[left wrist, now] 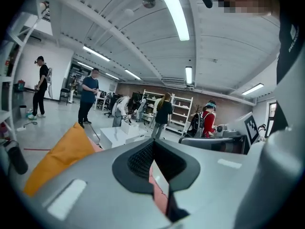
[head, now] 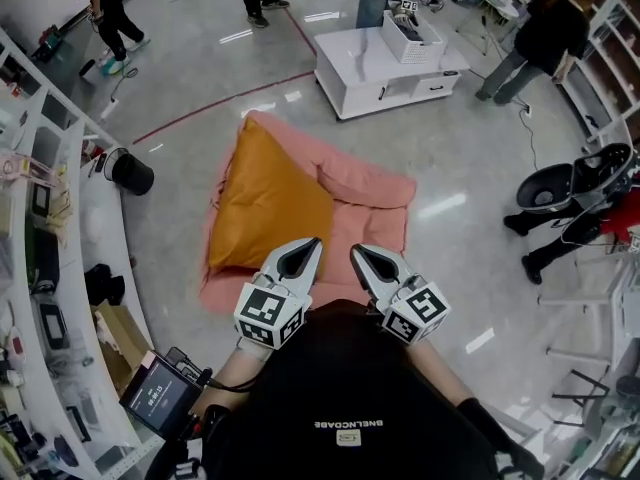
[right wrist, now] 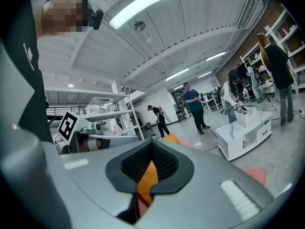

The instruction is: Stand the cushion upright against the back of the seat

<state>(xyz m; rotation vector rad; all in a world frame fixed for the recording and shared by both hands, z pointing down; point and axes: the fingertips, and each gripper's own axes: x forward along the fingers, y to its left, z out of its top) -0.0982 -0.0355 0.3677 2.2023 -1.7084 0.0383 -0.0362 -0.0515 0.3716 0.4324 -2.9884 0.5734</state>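
Note:
An orange cushion (head: 265, 208) leans across the left part of a pink floor seat (head: 365, 213), one corner reaching the seat's far edge. Both grippers hover close to my body, short of the seat's near edge and touching nothing. My left gripper (head: 308, 248) is shut and holds nothing. My right gripper (head: 358, 253) is also shut and holds nothing. In the left gripper view the cushion (left wrist: 59, 154) shows to the left of the shut gripper (left wrist: 152, 147). In the right gripper view the cushion (right wrist: 148, 175) shows as an orange strip behind the closed gripper (right wrist: 152, 144).
A low white table (head: 385, 68) with a white basket (head: 410, 38) stands beyond the seat. White shelving (head: 40, 268) curves along the left, with a black cylinder (head: 130, 173) on the floor beside it. A black chair (head: 570, 183) is at the right. Several people stand around.

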